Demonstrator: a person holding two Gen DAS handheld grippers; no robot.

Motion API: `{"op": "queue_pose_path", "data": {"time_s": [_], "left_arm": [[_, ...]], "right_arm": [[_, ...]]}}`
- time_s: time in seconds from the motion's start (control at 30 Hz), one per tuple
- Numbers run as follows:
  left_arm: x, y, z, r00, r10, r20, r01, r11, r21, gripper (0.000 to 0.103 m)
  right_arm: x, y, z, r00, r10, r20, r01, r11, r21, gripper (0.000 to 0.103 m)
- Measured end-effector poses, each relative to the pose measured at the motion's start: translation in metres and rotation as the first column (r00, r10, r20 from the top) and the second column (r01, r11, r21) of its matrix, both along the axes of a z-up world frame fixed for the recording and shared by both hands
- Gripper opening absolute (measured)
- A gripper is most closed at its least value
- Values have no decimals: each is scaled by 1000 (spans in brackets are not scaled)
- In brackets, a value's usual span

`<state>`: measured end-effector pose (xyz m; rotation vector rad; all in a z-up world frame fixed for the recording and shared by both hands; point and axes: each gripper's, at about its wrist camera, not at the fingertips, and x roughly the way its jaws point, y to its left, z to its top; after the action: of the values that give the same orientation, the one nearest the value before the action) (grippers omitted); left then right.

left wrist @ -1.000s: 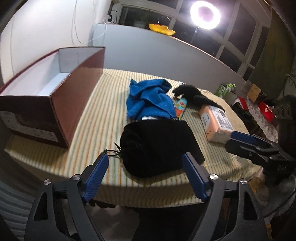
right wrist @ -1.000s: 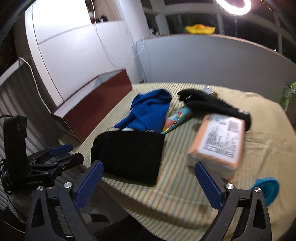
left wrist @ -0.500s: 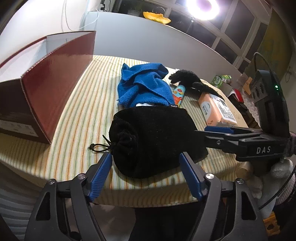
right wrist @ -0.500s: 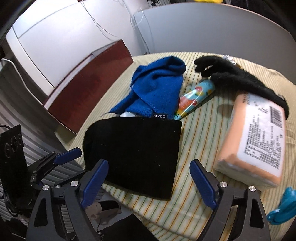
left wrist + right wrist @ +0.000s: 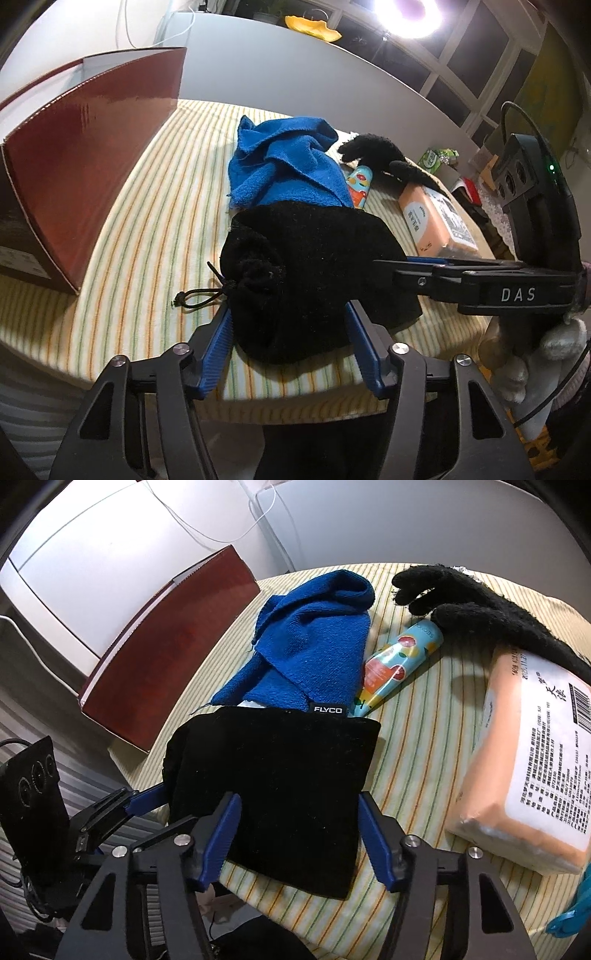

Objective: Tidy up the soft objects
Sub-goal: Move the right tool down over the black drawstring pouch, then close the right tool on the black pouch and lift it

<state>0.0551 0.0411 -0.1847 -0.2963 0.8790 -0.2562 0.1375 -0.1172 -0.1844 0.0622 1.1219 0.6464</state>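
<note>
The left gripper [image 5: 288, 347] straddled the near, drawstring end of the black pouch [image 5: 314, 277], fingers apart. Behind the pouch lay a blue towel [image 5: 284, 162]; the right gripper [image 5: 391, 267] reached over the pouch's right edge.

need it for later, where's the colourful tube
In the right wrist view the colourful tube lies mid-table, between the blue towel and the black glove.

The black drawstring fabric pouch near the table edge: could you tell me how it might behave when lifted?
The black drawstring fabric pouch looks soft and slumped, so it would probably sag between the left gripper and right gripper. Its fuzzy surface likely resists slipping. Its loose cord may dangle.
</note>
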Motion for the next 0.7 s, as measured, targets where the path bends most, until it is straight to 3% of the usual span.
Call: {"op": "queue_pose_path", "data": {"time_s": [0.17,0.37,0.7], "left_arm": [[-3,-3,6,1000,-4,14,5,1000,-8,51],[-9,-6,22,998,-17,55,18,1000,-10,50],[-16,9,66,984,6,176,-5,1000,-8,50]], "right_arm": [[-3,-2,5,1000,-3,0,3,1000,19,47],[-10,-10,15,1000,-4,-3,5,998,62,44],[-26,3,68,991,31,127,-41,996,76,44]]}}
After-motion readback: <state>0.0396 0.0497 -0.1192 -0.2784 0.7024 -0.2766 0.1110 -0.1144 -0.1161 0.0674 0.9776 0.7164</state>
